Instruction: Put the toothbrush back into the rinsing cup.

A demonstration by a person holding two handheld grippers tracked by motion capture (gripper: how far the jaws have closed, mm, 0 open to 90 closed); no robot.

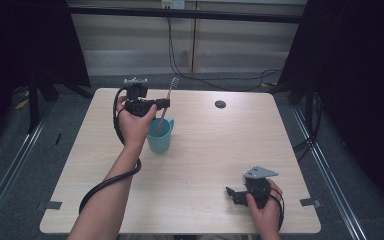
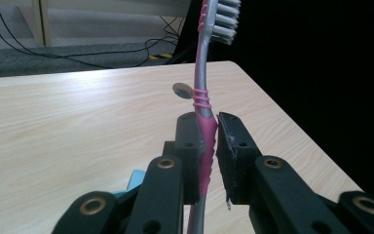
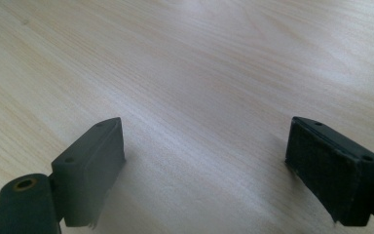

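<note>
Two grippers: one in each of the person's hands, well apart over a pale wooden table [image 1: 205,150].
Left gripper [image 1: 163,104]: held up at the far left part of the table, directly above the cup; in its own view [image 2: 208,146] the two black jaws are pressed against the pink grip of a toothbrush.
Toothbrush [image 1: 168,100]: pink and silver handle, standing nearly upright and leaning slightly, bristle head at the top; in the left gripper view [image 2: 205,87] the white bristles face right and the handle runs down between the jaws and out of sight below.
Toothbrush lower end: inside the cup, as the high view shows.
Cup [image 1: 159,136]: teal, with a handle, upright on the table just beside the left hand [image 1: 134,125]; a sliver of teal shows low in the left gripper view [image 2: 135,179].
Right gripper [image 1: 232,192]: low at the near right part of the table, held by the right hand [image 1: 263,205], grey plate on top; in its own view [image 3: 205,165] the jaws stand wide apart with bare wood between them.
Small dark round disc [image 1: 220,104]: on the far side of the table, clear of everything else.
Cables [image 1: 190,55]: trailing along the floor beyond the table.
</note>
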